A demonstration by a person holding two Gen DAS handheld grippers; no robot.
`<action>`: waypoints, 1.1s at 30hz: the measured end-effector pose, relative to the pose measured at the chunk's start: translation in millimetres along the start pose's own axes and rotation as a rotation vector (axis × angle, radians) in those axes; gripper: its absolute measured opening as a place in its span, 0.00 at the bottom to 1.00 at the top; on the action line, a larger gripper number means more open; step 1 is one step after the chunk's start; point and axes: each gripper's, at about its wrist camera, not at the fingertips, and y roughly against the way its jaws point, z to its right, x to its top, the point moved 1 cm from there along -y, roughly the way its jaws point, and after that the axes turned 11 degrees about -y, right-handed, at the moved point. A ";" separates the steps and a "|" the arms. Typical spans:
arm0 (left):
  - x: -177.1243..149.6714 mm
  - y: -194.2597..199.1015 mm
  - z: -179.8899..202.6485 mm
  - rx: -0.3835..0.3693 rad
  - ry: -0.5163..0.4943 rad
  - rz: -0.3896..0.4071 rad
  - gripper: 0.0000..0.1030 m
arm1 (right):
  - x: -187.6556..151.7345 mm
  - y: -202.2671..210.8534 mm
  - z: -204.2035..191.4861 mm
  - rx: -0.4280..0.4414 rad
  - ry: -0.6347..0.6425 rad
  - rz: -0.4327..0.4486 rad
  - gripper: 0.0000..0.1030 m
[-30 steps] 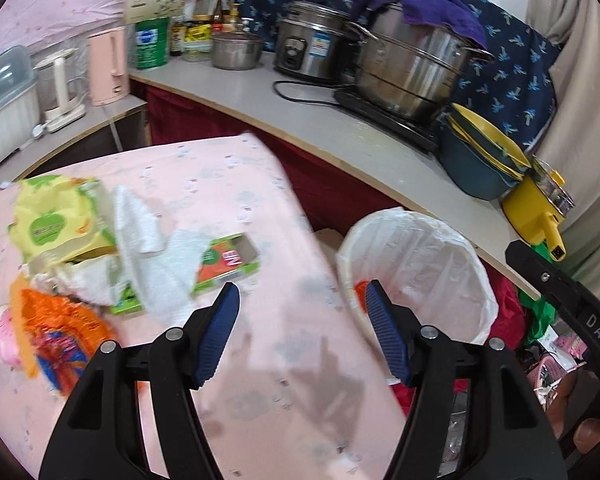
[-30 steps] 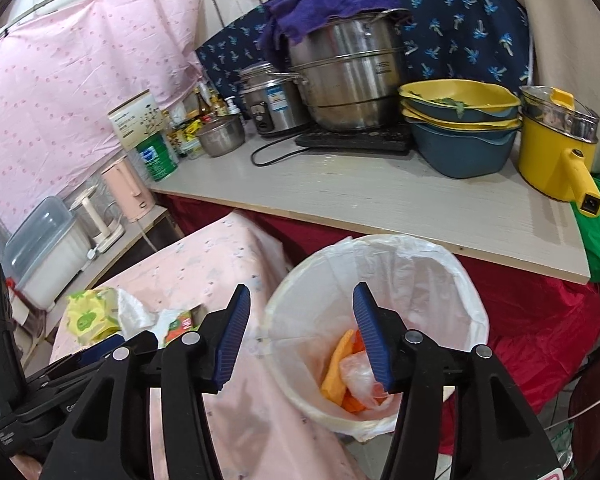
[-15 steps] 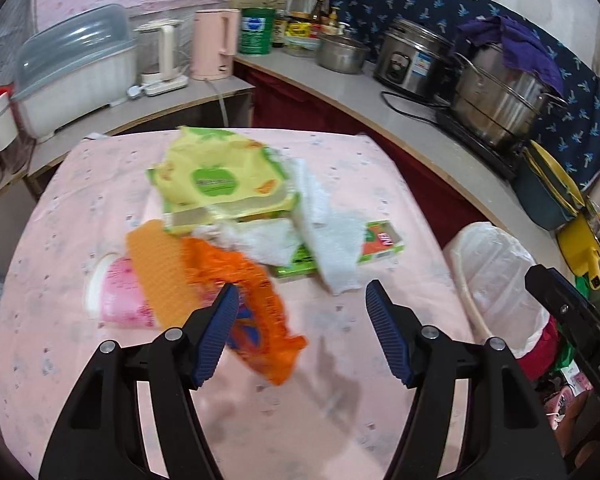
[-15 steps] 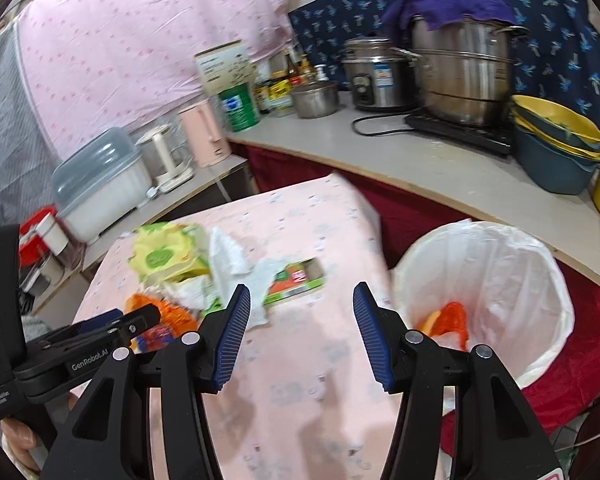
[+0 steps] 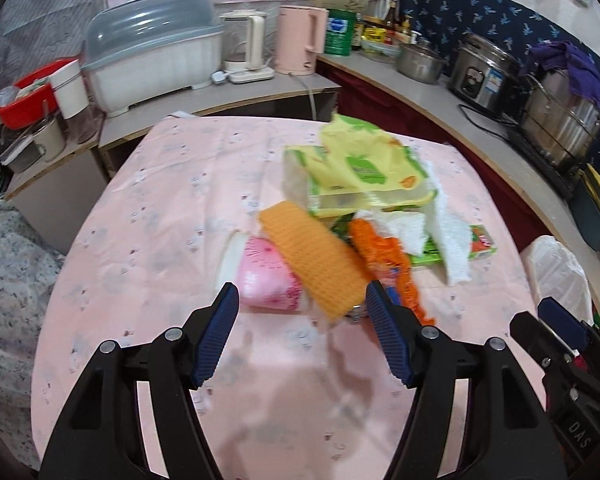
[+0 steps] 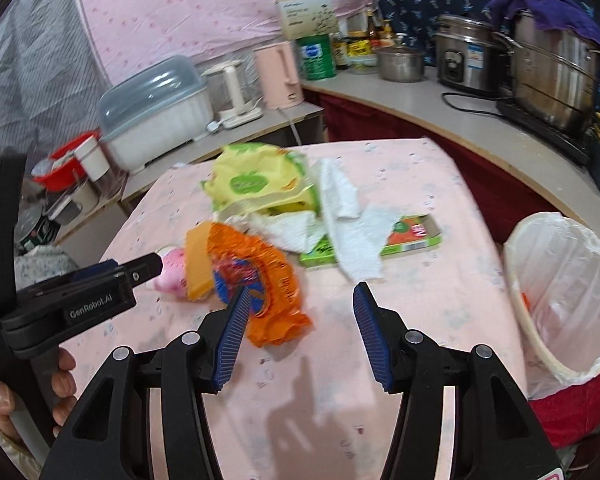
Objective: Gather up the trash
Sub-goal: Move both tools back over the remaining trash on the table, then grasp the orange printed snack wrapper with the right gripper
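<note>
Hovering over pink-clothed worktop (image 5: 148, 216), left tongs (image 5: 302, 336) and right tongs (image 6: 298, 330) both spread apart, nothing gripped. Trash piled mid-worktop: pink cup (image 5: 266, 276) on its side under orange mesh piece (image 5: 316, 258), orange wrapper (image 6: 268, 280), yellow-green wipes pack (image 6: 256, 184), white tissue (image 6: 352, 224), green box (image 6: 412, 236). Lined bin (image 6: 568, 292) off worktop's right edge, near right tongs.

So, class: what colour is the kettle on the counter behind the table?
Pale pink kettle, clearest in the left wrist view.
</note>
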 end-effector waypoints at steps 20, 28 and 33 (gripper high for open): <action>-14.9 -17.7 -32.6 -0.016 0.054 -0.060 0.70 | -19.6 -72.4 -45.8 -0.023 0.135 -0.120 0.48; -12.6 -27.7 -16.5 -0.074 0.047 -0.078 0.73 | -15.0 -69.1 -37.0 -0.022 0.118 -0.105 0.06; -9.4 -35.0 -3.9 -0.123 0.053 -0.085 0.73 | -4.7 -47.6 -28.4 -0.018 0.090 -0.044 0.05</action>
